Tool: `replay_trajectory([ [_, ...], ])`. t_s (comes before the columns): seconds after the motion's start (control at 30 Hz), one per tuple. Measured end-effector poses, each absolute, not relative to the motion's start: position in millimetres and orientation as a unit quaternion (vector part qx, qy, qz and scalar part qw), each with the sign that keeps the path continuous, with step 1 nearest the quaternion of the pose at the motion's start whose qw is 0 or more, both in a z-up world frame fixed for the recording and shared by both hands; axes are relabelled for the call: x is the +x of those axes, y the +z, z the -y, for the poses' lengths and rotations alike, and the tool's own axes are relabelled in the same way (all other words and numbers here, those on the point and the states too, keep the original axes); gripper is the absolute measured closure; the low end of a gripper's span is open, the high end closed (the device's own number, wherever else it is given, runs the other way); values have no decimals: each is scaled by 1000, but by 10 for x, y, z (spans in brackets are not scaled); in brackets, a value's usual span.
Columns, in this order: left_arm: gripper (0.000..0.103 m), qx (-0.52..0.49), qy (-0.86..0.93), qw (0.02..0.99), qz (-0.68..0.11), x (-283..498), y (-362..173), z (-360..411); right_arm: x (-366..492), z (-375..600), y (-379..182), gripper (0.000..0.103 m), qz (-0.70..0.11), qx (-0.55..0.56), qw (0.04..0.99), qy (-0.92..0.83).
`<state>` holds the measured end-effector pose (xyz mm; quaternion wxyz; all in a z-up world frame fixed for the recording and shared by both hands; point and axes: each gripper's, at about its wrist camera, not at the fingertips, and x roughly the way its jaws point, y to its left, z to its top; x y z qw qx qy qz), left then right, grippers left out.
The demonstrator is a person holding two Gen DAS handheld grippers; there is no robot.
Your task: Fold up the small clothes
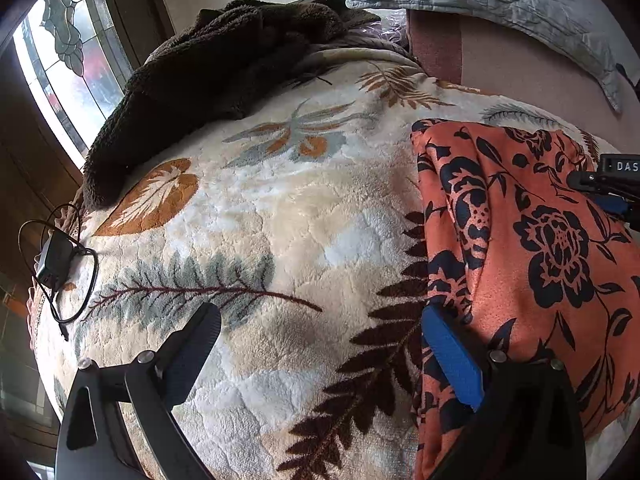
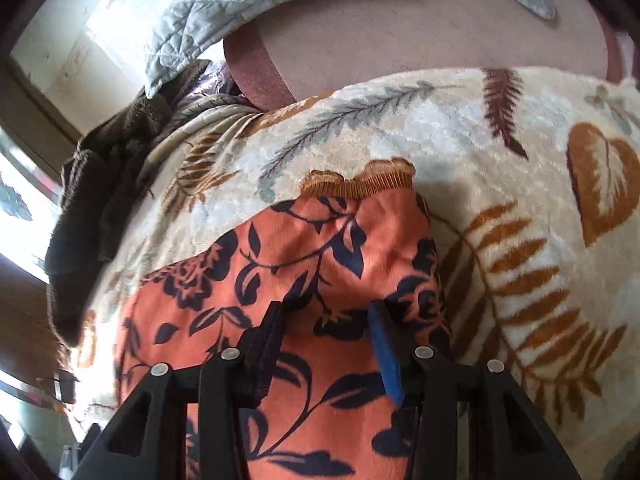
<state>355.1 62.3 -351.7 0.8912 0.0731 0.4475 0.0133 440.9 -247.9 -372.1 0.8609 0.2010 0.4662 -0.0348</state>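
Here the orange floral garment lies on the leaf-patterned plush blanket, already doubled over by the look of its stacked edges, and both tools sit low over it, probably for the next fold.

Furthest to the left of the left gripper a black charger with its looped cable rests at the blanket's edge, well apart from the work. Ahead and to its left a dark brown fleece is heaped against the window side; it may be another item awaiting its turn, though that is a guess. The left gripper itself stands wide open: its left finger hangs over bare blanket while the blue-padded right finger sits at the garment's left edge, seemingly lined up to catch that edge. Whether it touches the cloth I cannot tell.

Further right, the right gripper is over the garment's middle, its jaws narrowed with a raised pleat of orange cloth between them; whether the pads actually pinch it I cannot tell. Just beyond its tips a tan ribbed band peeks out past the garment's far edge. Ahead lie a pinkish sheet and a grey quilted pillow; neither blocks a fold. The plush pile may drag on the cloth.
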Motion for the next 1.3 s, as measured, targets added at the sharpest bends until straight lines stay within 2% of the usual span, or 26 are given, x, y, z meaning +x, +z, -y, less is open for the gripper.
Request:
replay_trajectory([
  [0.2, 3, 71, 10, 891, -448, 3559, -3520, -650, 4232, 2509, -3611, 55, -452, 198, 869, -17],
  [0.43, 3, 65, 14, 892, -448, 3525, -3511, -658, 3454, 2391, -3274, 55, -426, 164, 889, 27],
  [0.6, 3, 66, 19, 892, -447, 3520, -3513, -643, 3052, 2327, -3472, 55, -462, 170, 870, 41],
  [0.7, 3, 68, 21, 893, -445, 3527, -3516, -637, 2994, 2319, -3662, 51, -459, 147, 875, 36],
  [0.8, 3, 70, 20, 894, -443, 3526, -3517, -633, 2970, 2433, -3738, 43, -452, 187, 872, 37],
  [1.17, 3, 74, 20, 895, -440, 3548, -3509, -630, 2911, 2438, -3516, 44, -426, 207, 878, 74],
  [1.3, 3, 74, 20, 895, -439, 3547, -3519, -630, 3006, 2321, -3653, 44, -448, 181, 873, 73],
])
